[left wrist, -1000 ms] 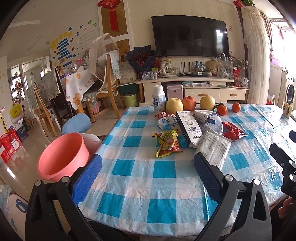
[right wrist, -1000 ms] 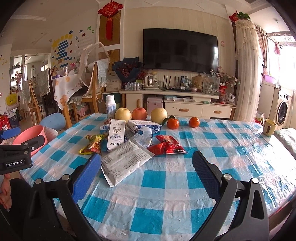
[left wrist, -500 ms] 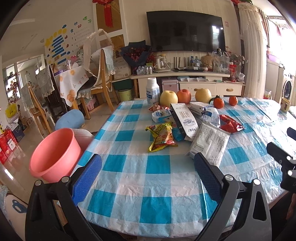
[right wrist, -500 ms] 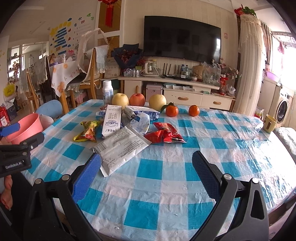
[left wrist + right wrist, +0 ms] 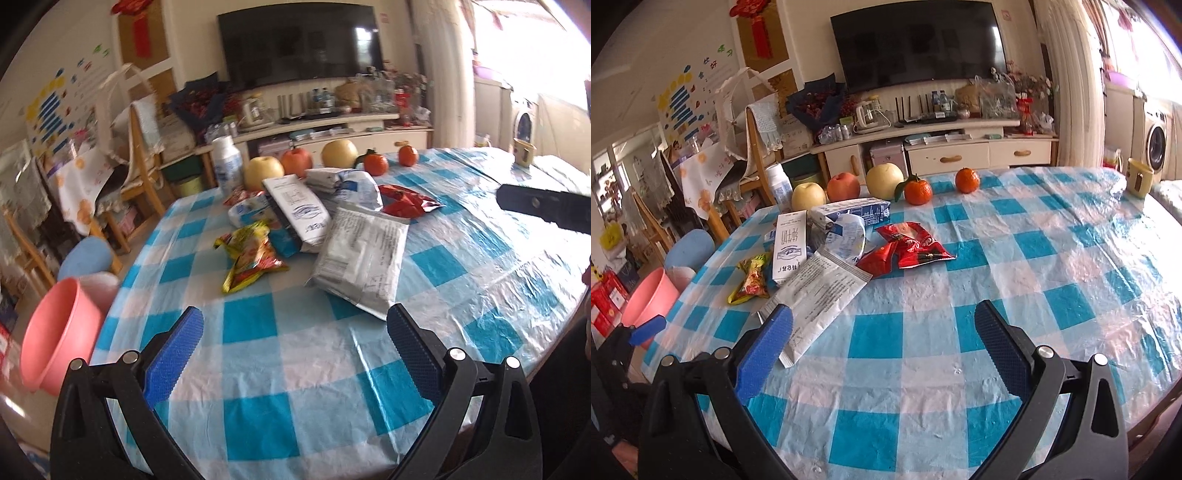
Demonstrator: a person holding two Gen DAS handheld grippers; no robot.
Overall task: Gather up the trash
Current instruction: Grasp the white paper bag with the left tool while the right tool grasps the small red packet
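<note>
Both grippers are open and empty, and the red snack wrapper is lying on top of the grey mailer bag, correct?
Not quite. The red snack wrapper lies on the tablecloth beside the grey mailer bag, not on it, as the right wrist view shows. Left gripper and right gripper are open and empty.

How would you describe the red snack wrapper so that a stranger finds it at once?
Look at the blue-checked table, at the pile of packets before the row of fruit. The red snack wrapper lies at the pile's right edge, beside the large white bag. It is the only shiny red, crumpled piece there.
</note>
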